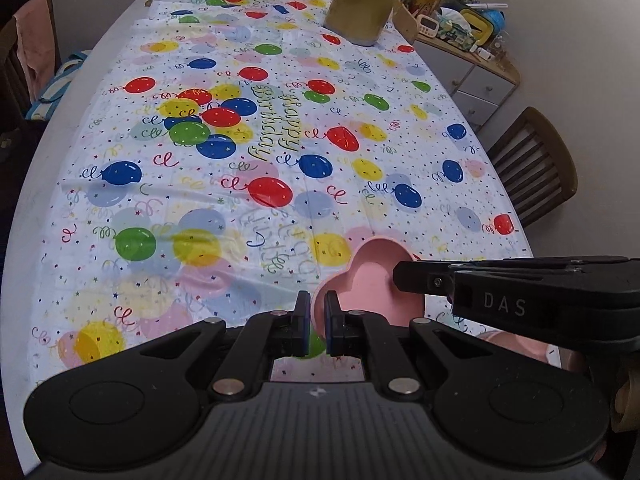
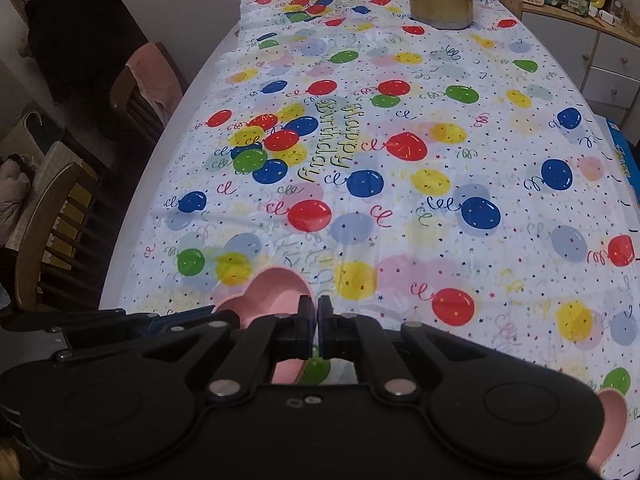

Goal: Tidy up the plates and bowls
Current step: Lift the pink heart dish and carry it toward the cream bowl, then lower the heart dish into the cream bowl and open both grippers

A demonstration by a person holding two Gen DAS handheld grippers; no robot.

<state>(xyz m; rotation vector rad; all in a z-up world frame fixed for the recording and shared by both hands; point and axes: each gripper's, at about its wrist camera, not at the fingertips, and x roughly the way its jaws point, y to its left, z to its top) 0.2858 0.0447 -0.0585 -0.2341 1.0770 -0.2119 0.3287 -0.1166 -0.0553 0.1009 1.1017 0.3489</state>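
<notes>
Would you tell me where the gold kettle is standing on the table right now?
The gold kettle stands at the far end of the balloon tablecloth, toward the right side in both wrist views, next to the cluttered wooden cabinet.

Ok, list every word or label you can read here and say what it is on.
"Happy Birthday": on the balloon tablecloth, mid-table; repeated further back.
"DAS": on the right gripper, seen from the left wrist view.
Packets on the side cabinet: print too small to read.
</notes>
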